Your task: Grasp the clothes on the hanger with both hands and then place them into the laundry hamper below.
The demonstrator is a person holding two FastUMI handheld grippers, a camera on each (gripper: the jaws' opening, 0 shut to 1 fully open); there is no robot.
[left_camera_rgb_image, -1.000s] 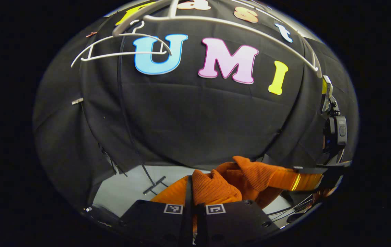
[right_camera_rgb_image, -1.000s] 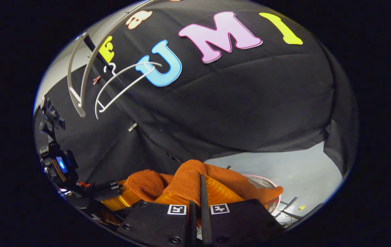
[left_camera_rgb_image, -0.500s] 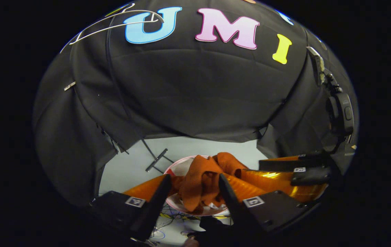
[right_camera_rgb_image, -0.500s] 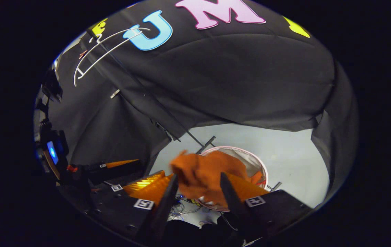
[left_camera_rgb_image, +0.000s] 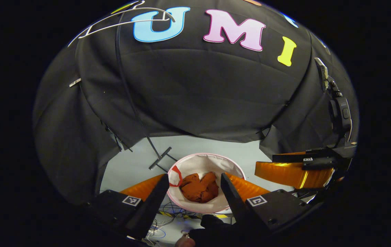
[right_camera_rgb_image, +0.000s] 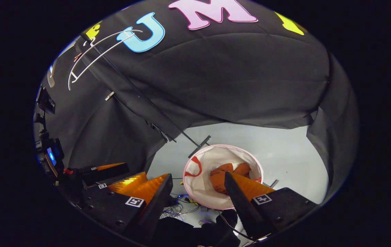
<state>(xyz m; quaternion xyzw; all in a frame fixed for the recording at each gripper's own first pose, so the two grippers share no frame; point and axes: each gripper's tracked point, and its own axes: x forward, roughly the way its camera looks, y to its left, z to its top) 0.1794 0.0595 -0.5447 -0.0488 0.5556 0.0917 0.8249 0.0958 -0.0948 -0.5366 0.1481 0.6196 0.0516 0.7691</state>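
Observation:
The orange garment [left_camera_rgb_image: 200,187] lies crumpled inside the white, pink-rimmed laundry hamper [left_camera_rgb_image: 198,164] on the grey floor below. My left gripper [left_camera_rgb_image: 194,176] hangs above it, open, with nothing between its fingers. To the right in the left gripper view, my right gripper [left_camera_rgb_image: 296,168] hovers at about the same height. In the right gripper view, the garment [right_camera_rgb_image: 228,169] rests in the hamper [right_camera_rgb_image: 216,156], partly behind one finger. My right gripper [right_camera_rgb_image: 198,175] is open and holds nothing. The left gripper [right_camera_rgb_image: 113,171] sits off to the left.
A bare white hanger [left_camera_rgb_image: 123,20] hangs high on a black stand pole [left_camera_rgb_image: 130,99], also seen as the hanger [right_camera_rgb_image: 96,51] in the right gripper view. The stand's foot [left_camera_rgb_image: 161,158] rests on the floor beside the hamper. Cables [left_camera_rgb_image: 171,209] lie in front of the hamper.
Both grippers went from shut on the orange garment to open. The garment dropped from between the fingers into the hamper, where it now lies.

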